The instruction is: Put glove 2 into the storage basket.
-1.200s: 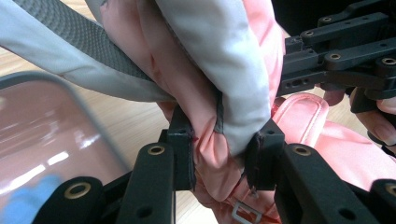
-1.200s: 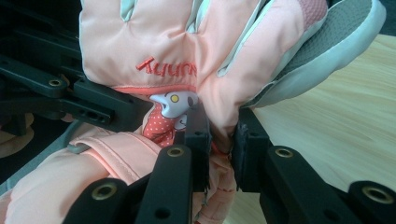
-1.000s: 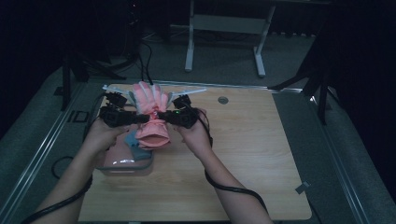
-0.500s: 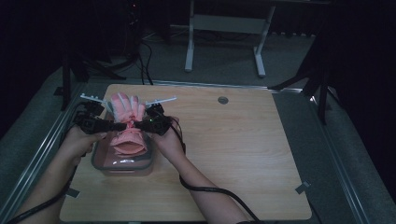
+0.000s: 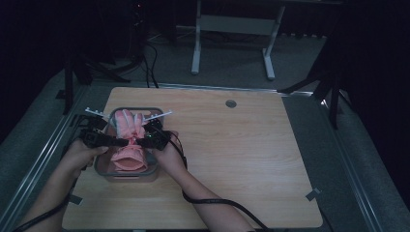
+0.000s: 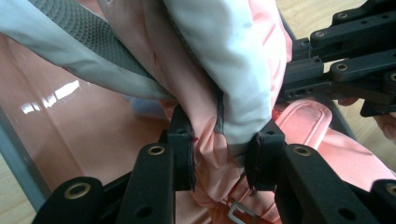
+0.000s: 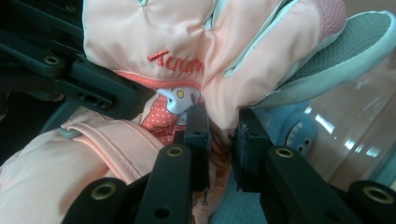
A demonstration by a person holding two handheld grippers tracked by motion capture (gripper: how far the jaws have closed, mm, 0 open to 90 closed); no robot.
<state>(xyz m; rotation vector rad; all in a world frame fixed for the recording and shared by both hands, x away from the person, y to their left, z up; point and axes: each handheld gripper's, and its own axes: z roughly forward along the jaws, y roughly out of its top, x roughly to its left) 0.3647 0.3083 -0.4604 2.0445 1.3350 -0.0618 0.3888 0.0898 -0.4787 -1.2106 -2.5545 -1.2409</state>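
High view: pink glove [image 5: 128,140] over bin [image 5: 102,168], long axis fore-aft; left claw [image 5: 126,142], right claw [image 5: 138,141] clamped on its opposite sides.

A light wooden table [image 5: 251,159] is seen, framed by metal rails. A clear grey-rimmed container [image 5: 103,169] is set on it near its left edge. A round grommet [image 5: 230,103] is placed well right of the container.
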